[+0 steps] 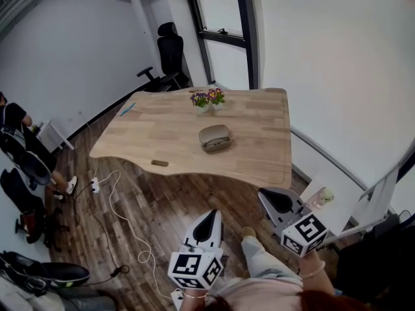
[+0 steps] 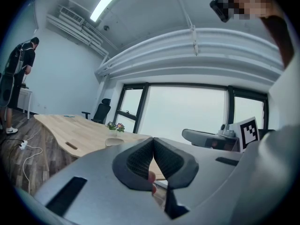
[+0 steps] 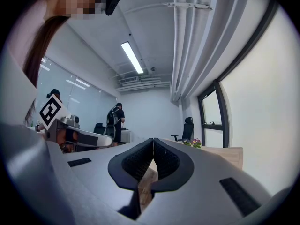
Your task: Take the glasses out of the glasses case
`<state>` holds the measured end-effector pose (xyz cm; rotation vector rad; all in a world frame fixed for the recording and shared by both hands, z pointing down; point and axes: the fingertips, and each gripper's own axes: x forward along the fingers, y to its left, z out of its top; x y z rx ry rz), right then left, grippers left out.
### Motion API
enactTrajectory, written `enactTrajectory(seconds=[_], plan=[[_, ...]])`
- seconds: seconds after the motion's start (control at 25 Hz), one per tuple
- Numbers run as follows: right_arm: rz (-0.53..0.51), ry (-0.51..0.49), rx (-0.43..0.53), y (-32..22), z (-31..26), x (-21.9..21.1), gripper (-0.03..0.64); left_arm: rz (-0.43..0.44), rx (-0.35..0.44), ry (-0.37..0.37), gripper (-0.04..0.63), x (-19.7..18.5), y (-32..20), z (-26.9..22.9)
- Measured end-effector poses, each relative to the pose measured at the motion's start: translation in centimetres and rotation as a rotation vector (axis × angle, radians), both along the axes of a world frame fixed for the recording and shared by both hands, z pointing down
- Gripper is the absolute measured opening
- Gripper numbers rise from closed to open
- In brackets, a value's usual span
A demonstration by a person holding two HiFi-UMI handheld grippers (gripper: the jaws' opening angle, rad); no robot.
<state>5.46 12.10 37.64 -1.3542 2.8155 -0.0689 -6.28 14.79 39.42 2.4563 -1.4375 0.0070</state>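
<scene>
A closed taupe glasses case (image 1: pixel 215 137) lies in the middle of the light wooden table (image 1: pixel 259 154); it also shows small and far off as the case (image 2: pixel 114 142) in the left gripper view. Both grippers hang low, close to my body, well short of the table's near edge. My left gripper (image 1: pixel 209 218) is shut with nothing in it, its dark pads (image 2: pixel 140 161) pressed together. My right gripper (image 1: pixel 272 199) is likewise shut and empty, pads (image 3: pixel 166 161) touching. The glasses themselves are hidden.
Two small flower pots (image 1: pixel 207 100) stand behind the case. A small brown piece (image 1: pixel 159 163) and a blue pen (image 1: pixel 127 109) lie on the table's left side. A black office chair (image 1: pixel 170 57), a seated person (image 1: pixel 19 141), a floor cable (image 1: pixel 117 212) and a white side table (image 1: pixel 322 203) surround it.
</scene>
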Motion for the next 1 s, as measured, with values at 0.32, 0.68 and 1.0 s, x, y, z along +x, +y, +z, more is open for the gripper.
enactTrajectory(seconds=[0.32,0.68,1.0], plan=[[0.004,-0.002,-0.02,-3.4,0.4,-0.4,0.0,-0.008,-0.006,0.001,0.0,-0.7,-3.5,0.0],[-0.02,-0.007,-0.025,-7.7,0.6,-0.7,0.0,-0.012,-0.018,-0.003,0.0,-0.4,-7.7,0.4],[-0.027,-0.01,-0.023,-11.8,0.6,-0.5,0.001,-0.002,-0.016,-0.015,0.0,0.4,-12.0,0.1]])
